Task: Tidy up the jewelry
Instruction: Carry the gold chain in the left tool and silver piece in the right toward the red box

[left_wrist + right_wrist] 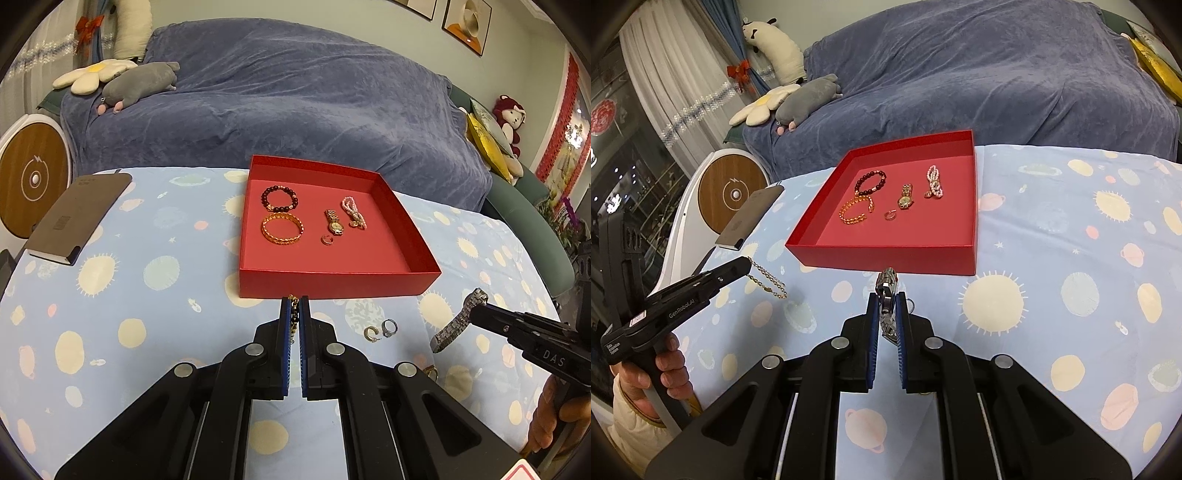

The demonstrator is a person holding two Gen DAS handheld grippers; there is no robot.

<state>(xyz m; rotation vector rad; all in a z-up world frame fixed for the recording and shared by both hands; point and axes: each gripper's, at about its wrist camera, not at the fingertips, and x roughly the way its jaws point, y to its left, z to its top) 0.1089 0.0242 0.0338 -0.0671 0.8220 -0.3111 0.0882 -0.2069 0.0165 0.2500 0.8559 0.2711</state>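
A red tray (332,284) (886,260) on the blue patterned cloth holds a dark bead bracelet (279,198), a gold bangle (282,229), a gold watch (334,222), a pink pearl piece (353,212) and a small ring (327,240). My left gripper (294,301) is shut on a gold chain bracelet (767,281), held just in front of the tray. My right gripper (887,295) is shut on a silver watch (456,321) (887,284), also above the cloth near the tray's front wall. Two small rings (380,329) lie on the cloth between the grippers.
A brown notebook (75,218) lies at the table's left. A sofa under a blue throw (295,96) with plush toys stands behind the table. A round white and wood device (31,181) stands at the far left. Another small gold piece (430,372) lies by the right gripper.
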